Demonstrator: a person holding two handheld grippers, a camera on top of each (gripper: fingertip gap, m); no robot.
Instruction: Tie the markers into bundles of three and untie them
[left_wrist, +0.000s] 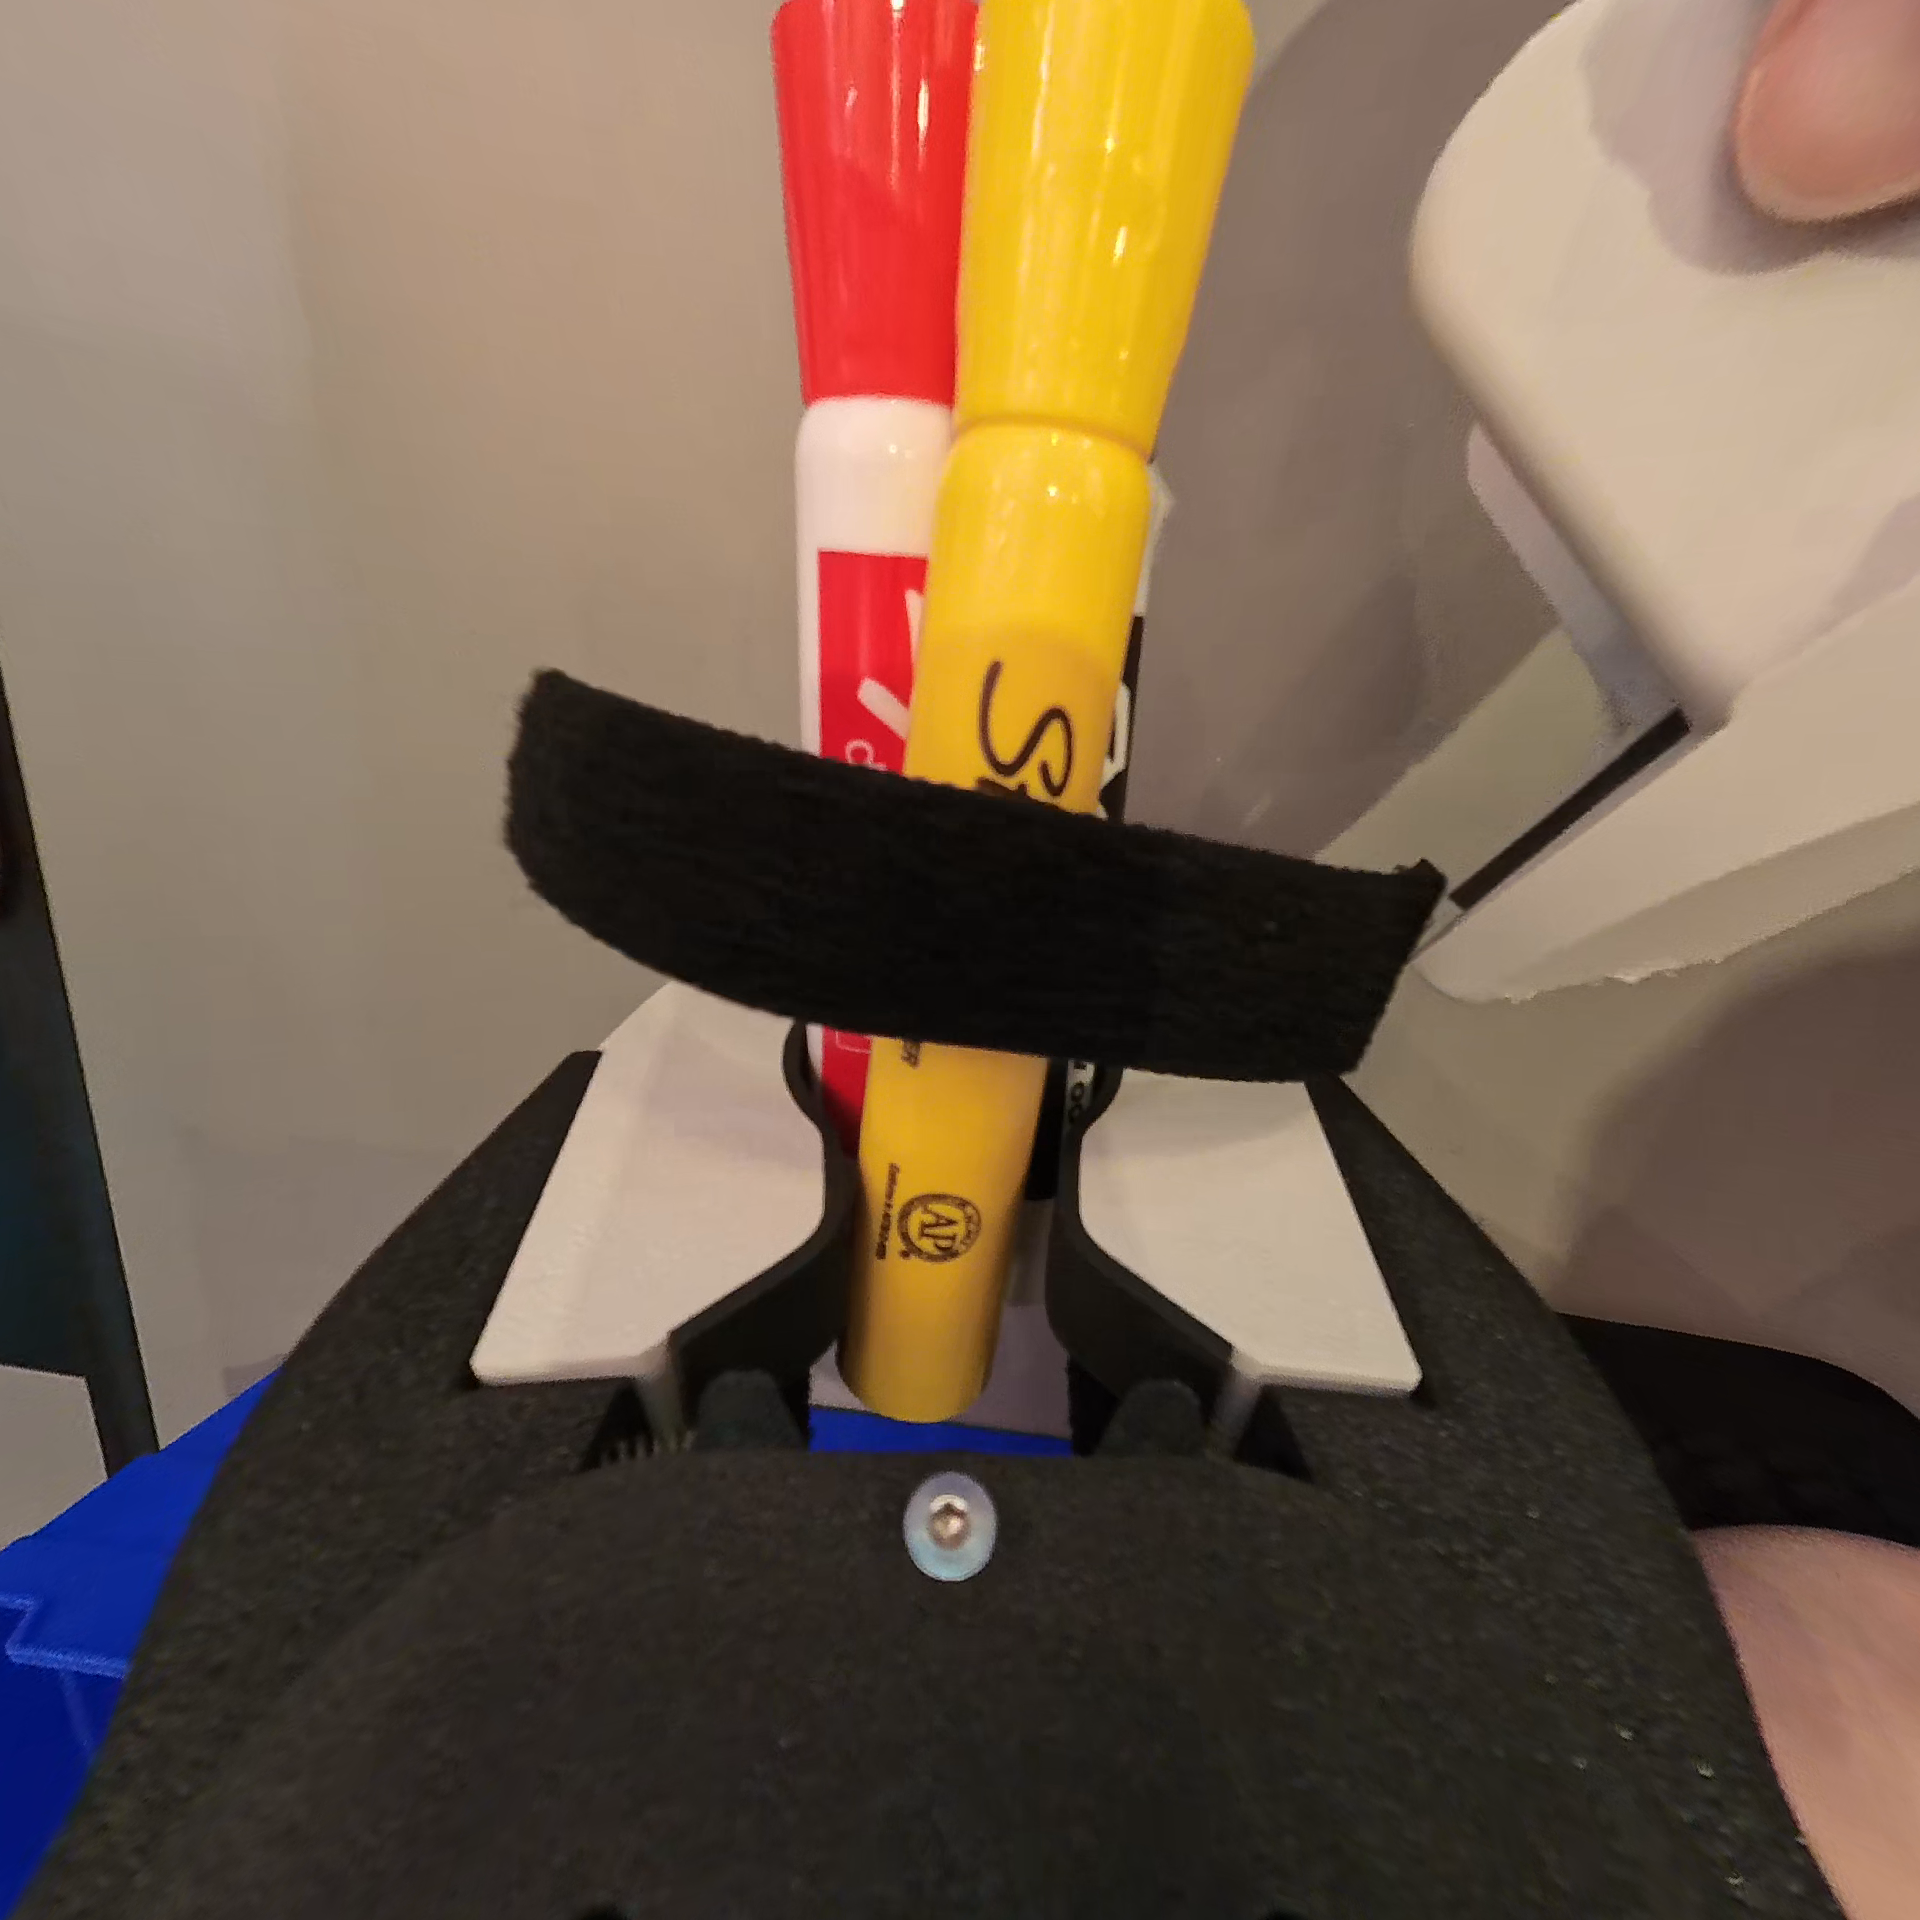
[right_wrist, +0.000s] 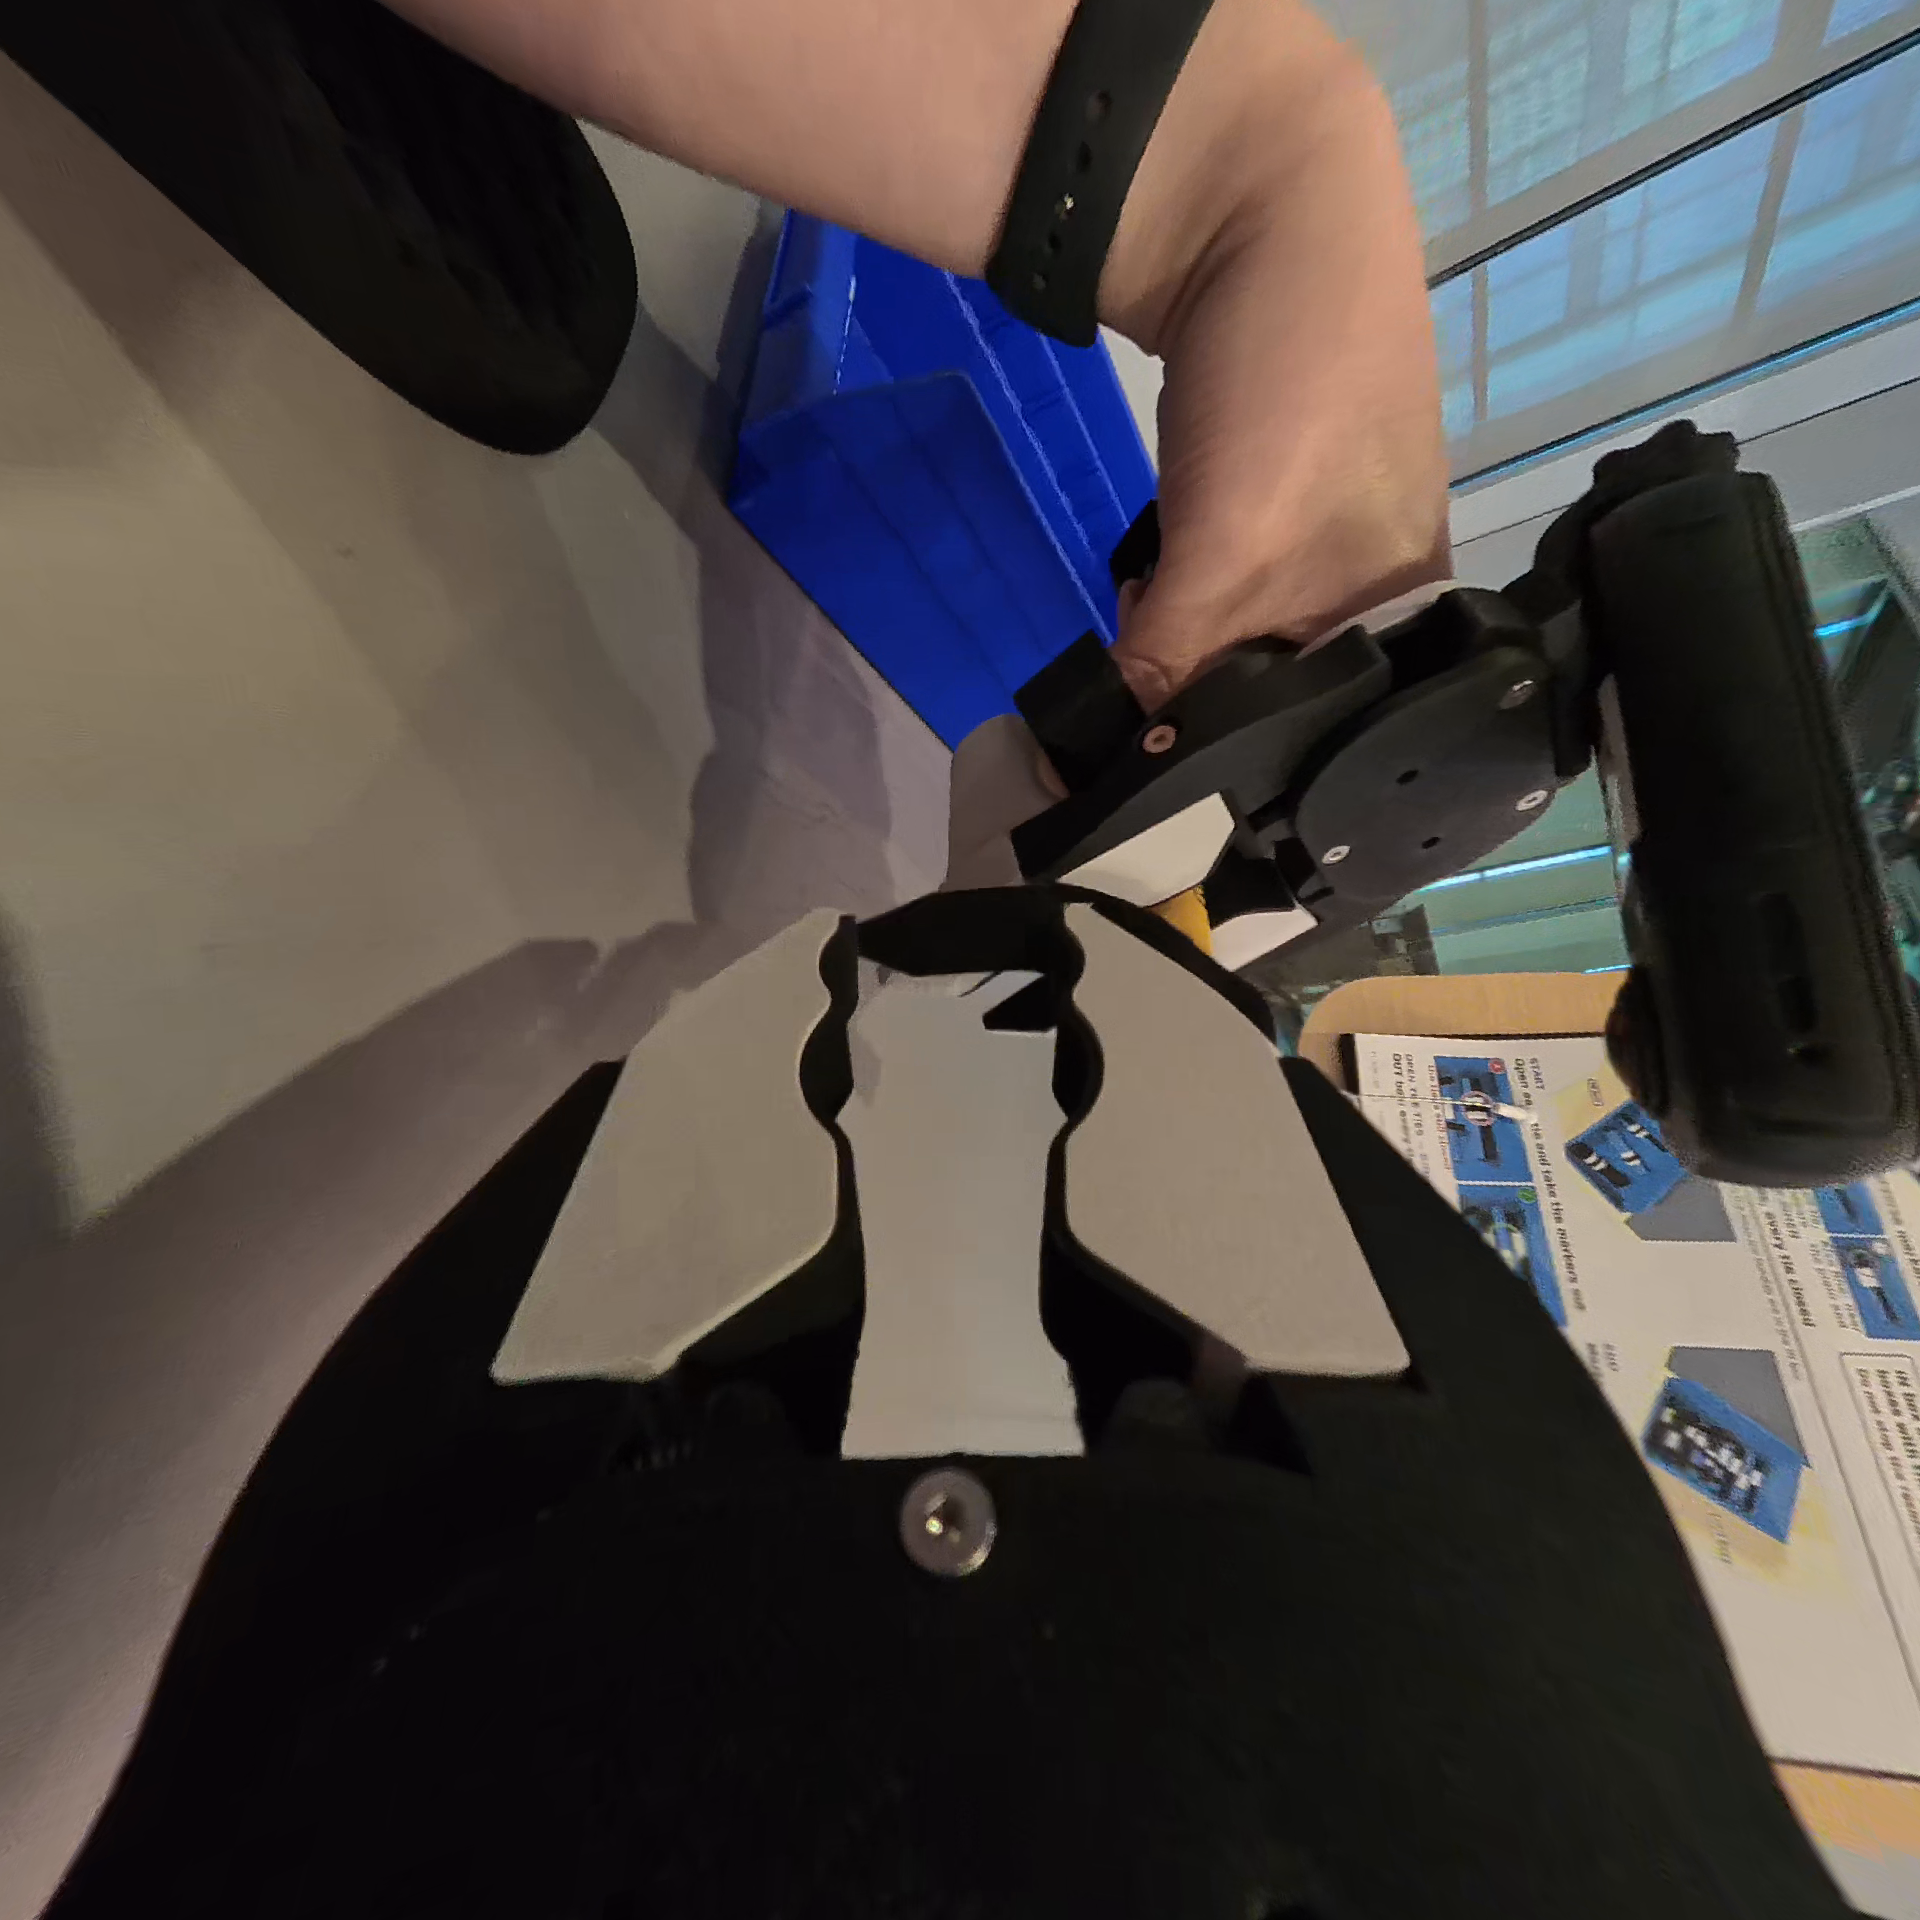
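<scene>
The left gripper (left_wrist: 951, 1195) pinches a bundle of markers, a yellow marker (left_wrist: 1039, 727) in front and a red-capped marker (left_wrist: 868, 312) at its 9 o'clock, caps toward 12. A black strap (left_wrist: 935, 894) crosses the bundle just beyond the fingers. The right gripper (right_wrist: 956, 997) nips the strap's dark end at its tips. A blue bin (right_wrist: 914, 520) stands on the grey surface (right_wrist: 312, 779) at 12 o'clock; its contents cannot be seen.

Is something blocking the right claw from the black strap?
Nothing visible is. The right claw has its tips right at the black strap, which crosses the markers held in the left claw.
</scene>
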